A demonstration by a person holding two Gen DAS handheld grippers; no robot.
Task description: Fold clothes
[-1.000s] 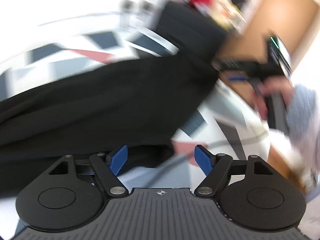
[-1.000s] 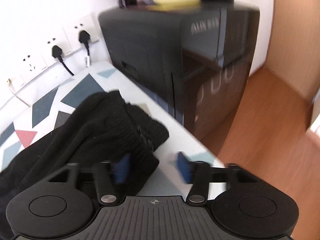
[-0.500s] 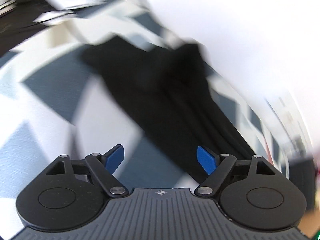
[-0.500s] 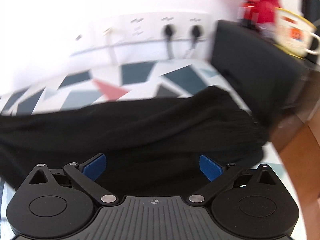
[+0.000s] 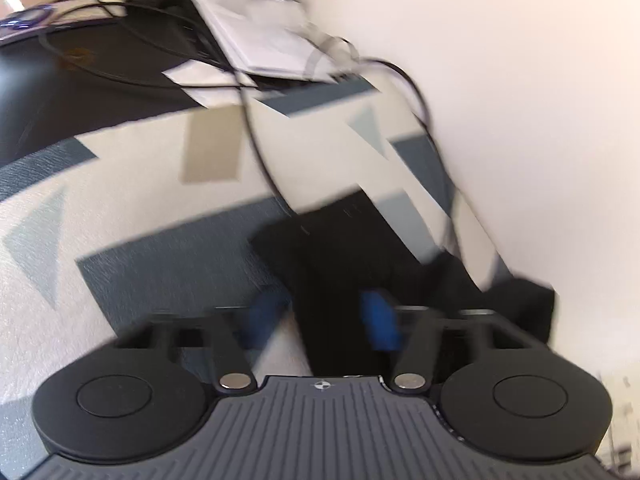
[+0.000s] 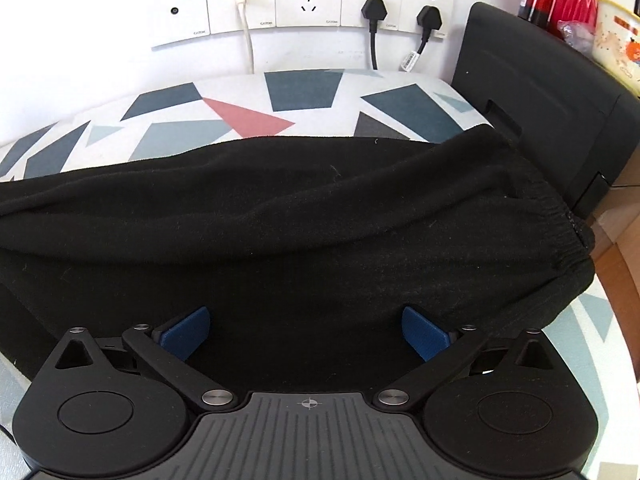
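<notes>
Black trousers point(image 6: 300, 216) lie stretched across the patterned tablecloth point(image 6: 240, 116), with the elastic waistband point(image 6: 560, 224) at the right end. My right gripper point(image 6: 306, 334) hovers low over the waist part, open wide, its blue pads point(image 6: 186, 332) apart above the cloth and gripping nothing. The blurred left wrist view shows the narrow leg end of the trousers point(image 5: 344, 248) by the wall. My left gripper point(image 5: 320, 316) straddles that end and its jaws are closing. Black cloth lies between the pads point(image 5: 378, 320), which still show a gap.
A black cabinet point(image 6: 540, 92) stands against the table's right end with red bottles and a mug on top. Wall sockets point(image 6: 308, 0) with plugs sit behind. At the left end a black cable point(image 5: 256, 148) loops over the table, near papers point(image 5: 260, 40) and a dark surface point(image 5: 60, 100).
The left gripper swung from the middle of the trousers to the leg end by the wall, and its pads came closer together. The right gripper turned from the cabinet toward the wall and opened wider.
</notes>
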